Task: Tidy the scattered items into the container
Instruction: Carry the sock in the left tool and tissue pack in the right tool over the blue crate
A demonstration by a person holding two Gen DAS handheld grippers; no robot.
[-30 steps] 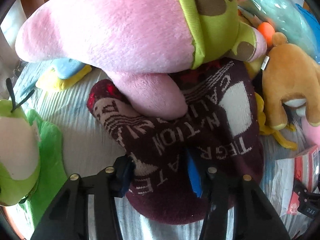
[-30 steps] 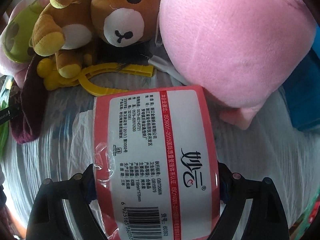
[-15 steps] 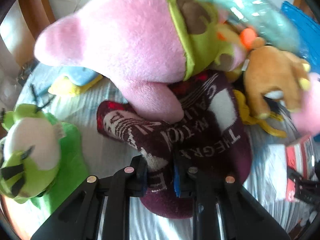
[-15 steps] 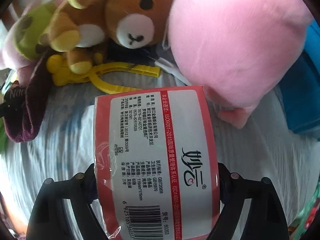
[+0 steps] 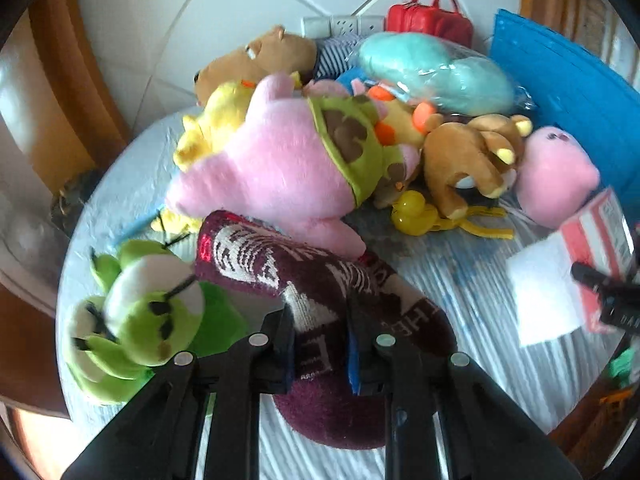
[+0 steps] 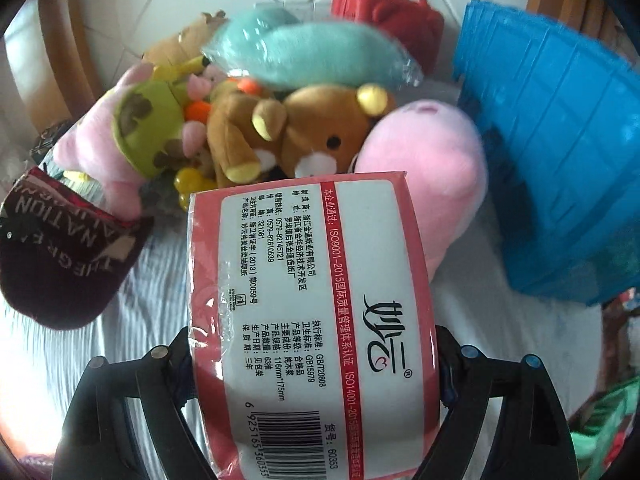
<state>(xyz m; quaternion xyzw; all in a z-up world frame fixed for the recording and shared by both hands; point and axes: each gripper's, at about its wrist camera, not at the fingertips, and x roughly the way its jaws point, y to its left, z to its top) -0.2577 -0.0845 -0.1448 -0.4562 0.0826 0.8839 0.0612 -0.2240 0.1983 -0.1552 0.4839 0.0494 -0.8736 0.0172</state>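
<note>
1. Knit fabric is bunching between the pads of the left gripper [image 5: 320, 344]: its jaws are standing narrow, clamped on a maroon knitted hat [image 5: 328, 312] with cream woven lettering, the soft rounded crown sagging below the fingers.
2. The right gripper [image 6: 316, 364] is standing wide, its black fingers pressing both sides of a tissue pack [image 6: 316, 320], a soft rectangular block in glossy red-and-white plastic wrap with printed text and a barcode.
3. Both held things are hanging above a bed [image 5: 460, 280] covered in pale, ribbed, crinkly cloth.
4. A blue container [image 6: 560, 160], ribbed plastic with straight walls, is sitting at the bed's far right corner.
5. Plush toys are crowding the far edge of the bed: a fuzzy pink star-shaped plush [image 5: 280, 168] in green spotted shorts, a brown bear [image 6: 304, 136] with yellow ears, a round pink plush [image 6: 432, 160] touching the container's wall, and a teal cushion [image 6: 300, 56] in clear film.
6. A fluffy green plush [image 5: 148, 320] with a white belly is lying near the bed's left edge, just beside the hat.
7. A shiny yellow rubber duck [image 5: 412, 216] is sitting just beside the bear.
</note>
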